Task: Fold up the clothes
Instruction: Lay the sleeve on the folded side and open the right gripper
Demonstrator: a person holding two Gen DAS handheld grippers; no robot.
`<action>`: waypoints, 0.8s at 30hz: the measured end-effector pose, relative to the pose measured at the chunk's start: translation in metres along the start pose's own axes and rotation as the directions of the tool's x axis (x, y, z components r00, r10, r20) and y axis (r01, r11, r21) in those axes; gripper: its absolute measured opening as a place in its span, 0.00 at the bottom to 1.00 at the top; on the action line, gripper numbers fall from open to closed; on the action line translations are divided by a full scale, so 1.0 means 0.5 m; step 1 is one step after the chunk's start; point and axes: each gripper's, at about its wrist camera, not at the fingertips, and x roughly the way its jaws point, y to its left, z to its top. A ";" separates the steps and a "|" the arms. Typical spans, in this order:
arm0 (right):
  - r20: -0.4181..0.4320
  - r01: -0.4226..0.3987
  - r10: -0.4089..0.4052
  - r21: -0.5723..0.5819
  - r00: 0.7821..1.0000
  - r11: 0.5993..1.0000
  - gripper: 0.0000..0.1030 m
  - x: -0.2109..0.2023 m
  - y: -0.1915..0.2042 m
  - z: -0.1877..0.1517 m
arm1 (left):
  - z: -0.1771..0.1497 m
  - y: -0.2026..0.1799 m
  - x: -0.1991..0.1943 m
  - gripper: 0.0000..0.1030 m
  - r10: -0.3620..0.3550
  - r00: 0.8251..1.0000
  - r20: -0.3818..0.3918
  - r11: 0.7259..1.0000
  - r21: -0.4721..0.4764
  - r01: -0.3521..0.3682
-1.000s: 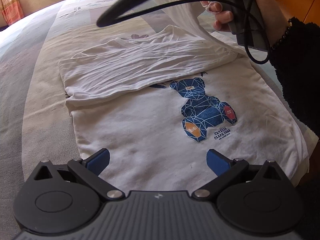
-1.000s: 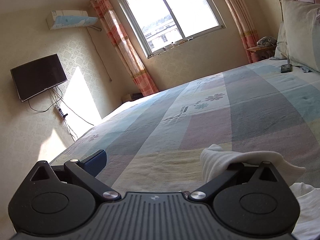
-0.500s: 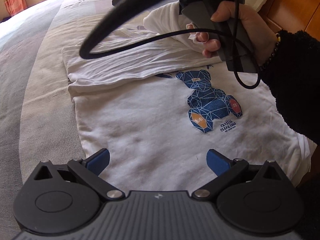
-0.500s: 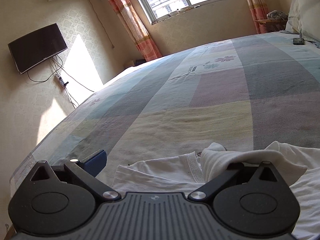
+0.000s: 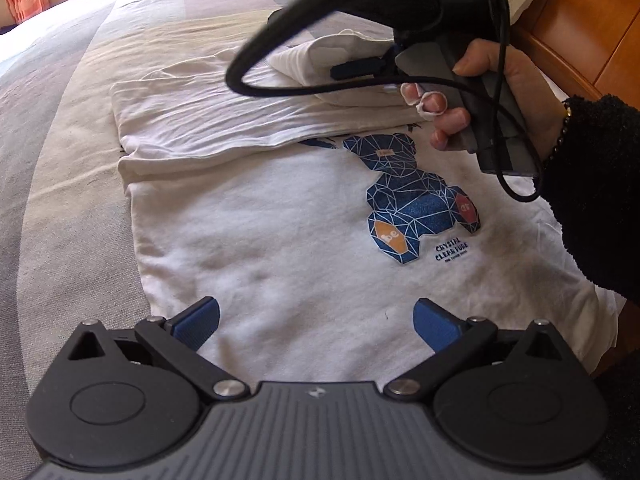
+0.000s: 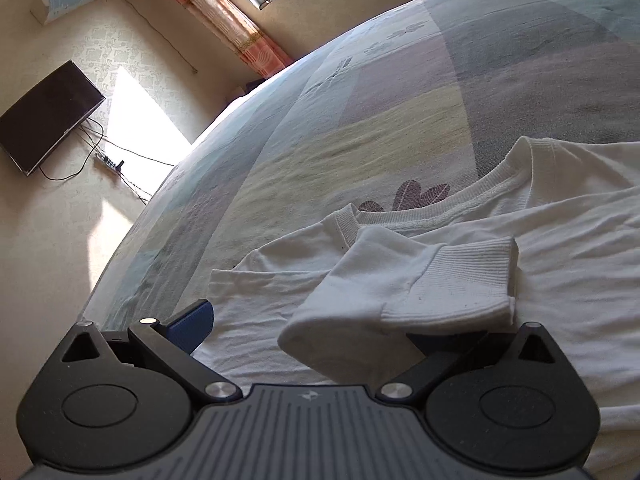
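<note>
Sleeve may slide off the fold

The shirt lies on the bed, top part folded over. My right fingers stand apart, the sleeve draped over one of them; my left fingers hover apart over the hem. Pulling away carelessly could drag the cuff and undo the fold.

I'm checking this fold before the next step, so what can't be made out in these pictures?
- Right wrist view: the right gripper's right-hand finger, hidden under the ribbed sleeve cuff.
- Left wrist view: the white long-sleeved sweatshirt's neckline, behind the person's hand and black cable.
- Left wrist view: small print under the blue bear graphic, too small.
</note>
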 end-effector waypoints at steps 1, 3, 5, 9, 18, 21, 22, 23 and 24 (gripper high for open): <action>0.014 -0.001 0.001 0.029 1.000 1.000 1.00 -0.005 -0.010 0.007 | -0.001 0.000 0.001 0.99 -0.002 1.000 0.000 1.000 -0.001 0.002; 0.025 -0.011 0.009 0.067 1.000 0.998 1.00 -0.004 -0.022 0.020 | -0.003 -0.001 0.003 0.99 -0.006 1.000 -0.001 1.000 -0.003 0.006; 0.034 -0.027 0.024 0.088 0.999 0.996 1.00 0.001 -0.024 0.031 | -0.005 -0.001 0.005 0.99 -0.009 1.000 -0.002 1.000 -0.006 0.009; 0.029 -0.101 0.100 0.030 0.995 0.994 1.00 0.025 0.020 0.037 | -0.010 0.004 0.005 0.99 -0.006 1.000 -0.004 1.000 -0.019 0.006; -0.081 -0.204 0.195 -0.120 0.977 0.972 1.00 0.018 0.091 0.035 | -0.011 0.012 0.015 0.99 -0.004 1.000 -0.002 0.999 -0.044 0.004; -0.023 -0.149 0.147 -0.116 0.989 0.982 1.00 -0.042 0.056 0.061 | -0.008 0.010 0.018 0.99 0.001 1.000 0.001 0.999 -0.045 -0.001; 0.000 -0.120 0.121 -0.121 0.993 0.985 1.00 -0.066 0.042 0.070 | -0.007 0.010 0.019 0.99 0.005 1.000 0.002 0.999 -0.046 -0.005; 0.021 -0.090 0.094 -0.127 0.995 0.988 1.00 -0.090 0.028 0.078 | -0.006 0.010 0.020 0.99 0.008 1.000 0.003 0.999 -0.046 -0.008; 0.041 -0.058 0.064 -0.136 0.997 0.989 1.00 -0.111 0.015 0.086 | -0.004 0.009 0.021 0.99 0.012 1.000 0.004 0.999 -0.047 -0.012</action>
